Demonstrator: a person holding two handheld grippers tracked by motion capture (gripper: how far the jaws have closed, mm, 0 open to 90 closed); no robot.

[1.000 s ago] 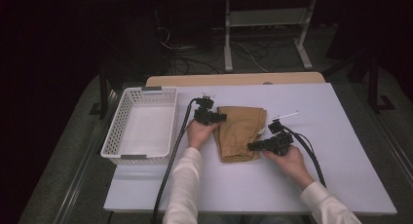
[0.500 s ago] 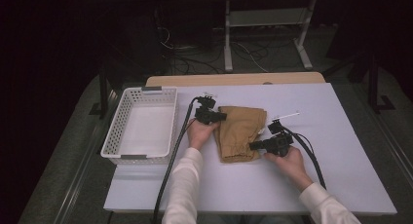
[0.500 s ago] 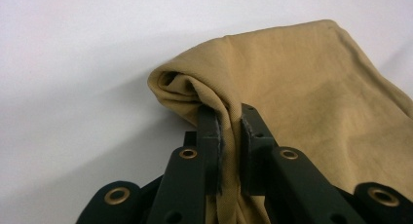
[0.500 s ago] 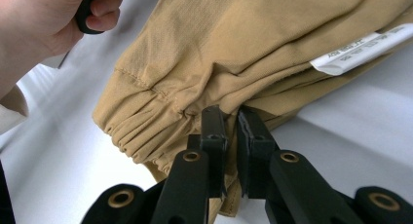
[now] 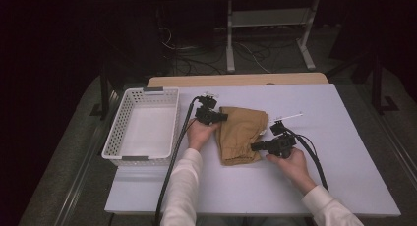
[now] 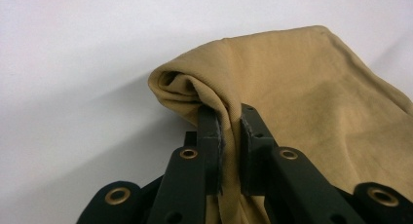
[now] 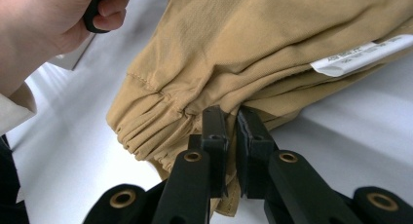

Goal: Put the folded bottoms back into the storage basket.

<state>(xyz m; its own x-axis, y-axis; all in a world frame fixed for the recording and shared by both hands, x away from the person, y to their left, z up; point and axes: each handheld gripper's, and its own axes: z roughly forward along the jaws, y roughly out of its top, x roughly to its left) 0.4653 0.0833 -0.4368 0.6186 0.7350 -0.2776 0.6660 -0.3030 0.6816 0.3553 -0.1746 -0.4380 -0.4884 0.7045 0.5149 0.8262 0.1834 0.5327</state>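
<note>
Folded tan trousers [image 5: 241, 132] lie mid-table on the white table [image 5: 344, 137], just right of the white basket [image 5: 142, 127]. Left gripper [image 5: 223, 117] has just closed, pinching a fabric fold at the upper-left edge. Right gripper [image 5: 255, 147] likewise just closed, clamping cloth near the elastic cuff [image 7: 146, 126] w/ a white label [image 7: 360, 56] nearby.

Tan cloth, white table, black grippers

The cloth [image 5: 239, 133] is plain tan with a white label [image 7: 359, 55]; the table [image 5: 344, 137] is white, the basket [image 5: 142, 130] white with a grid pattern, both grippers [image 5: 223, 117] [image 5: 253, 147] black, the sleeves [image 5: 184, 186] white.
</note>
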